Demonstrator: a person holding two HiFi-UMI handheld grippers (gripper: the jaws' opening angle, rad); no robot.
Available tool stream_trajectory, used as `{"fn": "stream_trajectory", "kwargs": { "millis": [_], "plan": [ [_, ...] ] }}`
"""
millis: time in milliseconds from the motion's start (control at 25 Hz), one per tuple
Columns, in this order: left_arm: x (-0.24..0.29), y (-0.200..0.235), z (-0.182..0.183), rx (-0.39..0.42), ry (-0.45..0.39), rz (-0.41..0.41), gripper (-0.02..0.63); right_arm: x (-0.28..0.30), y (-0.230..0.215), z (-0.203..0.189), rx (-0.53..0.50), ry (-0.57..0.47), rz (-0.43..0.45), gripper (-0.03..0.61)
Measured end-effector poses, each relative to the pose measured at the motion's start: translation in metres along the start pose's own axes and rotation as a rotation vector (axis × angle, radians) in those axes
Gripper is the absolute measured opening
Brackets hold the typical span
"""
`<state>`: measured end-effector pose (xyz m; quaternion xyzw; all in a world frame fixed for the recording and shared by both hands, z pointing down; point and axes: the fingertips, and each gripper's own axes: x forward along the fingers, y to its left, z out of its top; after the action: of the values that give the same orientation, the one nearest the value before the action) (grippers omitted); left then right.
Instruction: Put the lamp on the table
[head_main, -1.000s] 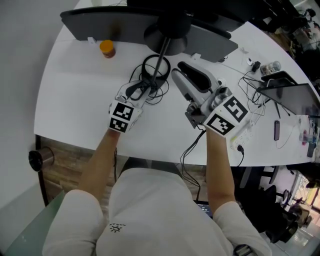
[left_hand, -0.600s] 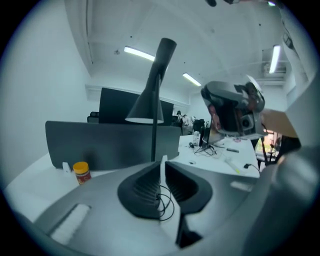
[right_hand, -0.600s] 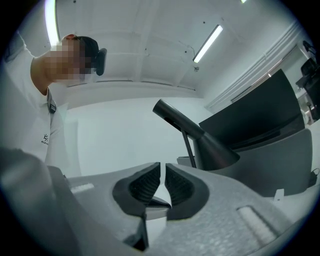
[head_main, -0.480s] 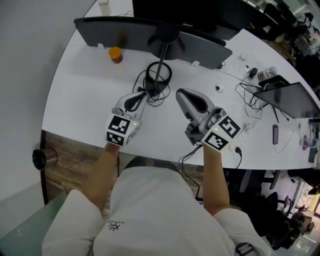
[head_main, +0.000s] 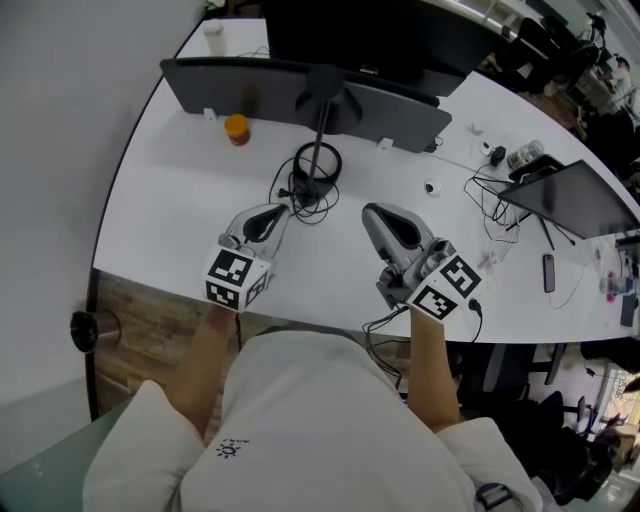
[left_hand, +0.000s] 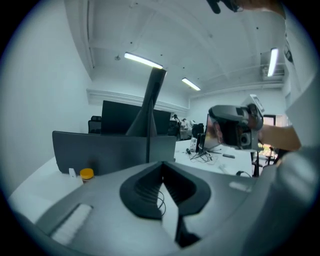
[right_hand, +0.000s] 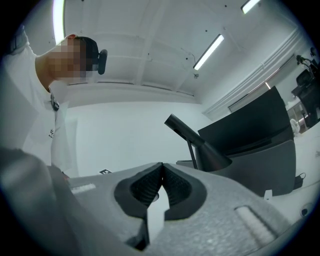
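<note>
Nearest the camera in the head view is the person's white shirt (head_main: 300, 420), with both forearms reaching forward over the edge of the white table (head_main: 170, 200). The left gripper (head_main: 270, 216) lies low over the tabletop. Its own view shows the ribbed black pads (left_hand: 150, 187) pressed together at the tips with nothing between them. The right gripper (head_main: 385, 222) is level with it and well apart from it. Its jaws are likewise closed tip to tip and empty.

Just beyond the two grippers, and between them, the lamp (head_main: 320, 130) stands upright on the table, touching neither gripper. Its thin black stem rises from a dark ring on the tabletop. That ring may be the base or a coil of cable (head_main: 300, 190); the head view does not make it clear. In both gripper views the lamp's dark cone-shaped head sits above the stem.

To the left of the lamp an orange-lidded jar (head_main: 236, 129) stands on the table. Close behind both runs a long dark grey partition (head_main: 250, 85). To the right lie loose cables (head_main: 495, 200), an open laptop (head_main: 575, 195) and a phone (head_main: 548, 272). A white cup (head_main: 212, 35) stands at the far edge, behind the partition.
</note>
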<state>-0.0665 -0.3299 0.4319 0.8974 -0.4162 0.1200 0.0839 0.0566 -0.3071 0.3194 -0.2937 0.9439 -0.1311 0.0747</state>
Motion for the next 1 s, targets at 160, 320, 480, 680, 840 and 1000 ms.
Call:
{"fn": "stream_trajectory", "kwargs": {
  "millis": [160, 320, 480, 680, 840, 1000],
  "plan": [
    [-0.018, 0.001, 0.007, -0.010, -0.012, -0.002, -0.005, -0.014, 0.006, 0.005, -0.007, -0.013, 0.001, 0.002],
    [-0.032, -0.008, 0.013, -0.009, -0.018, -0.044, -0.005, -0.027, 0.008, 0.006, -0.019, -0.011, -0.007, 0.001],
    [-0.039, -0.014, 0.018, -0.004, -0.025, -0.051, -0.005, -0.037, 0.007, 0.008, -0.033, -0.005, -0.024, 0.000],
    [-0.037, -0.012, 0.019, 0.004, -0.029, -0.037, -0.005, -0.039, 0.007, 0.006, -0.058, 0.011, -0.044, 0.000],
    [-0.036, -0.010, 0.021, 0.014, -0.030, -0.031, -0.005, -0.036, 0.002, 0.001, -0.110, 0.047, -0.086, 0.000],
    [-0.032, -0.009, 0.021, 0.021, -0.024, -0.034, -0.005, -0.035, 0.001, 0.001, -0.113, 0.047, -0.096, 0.000]
  ]
}}
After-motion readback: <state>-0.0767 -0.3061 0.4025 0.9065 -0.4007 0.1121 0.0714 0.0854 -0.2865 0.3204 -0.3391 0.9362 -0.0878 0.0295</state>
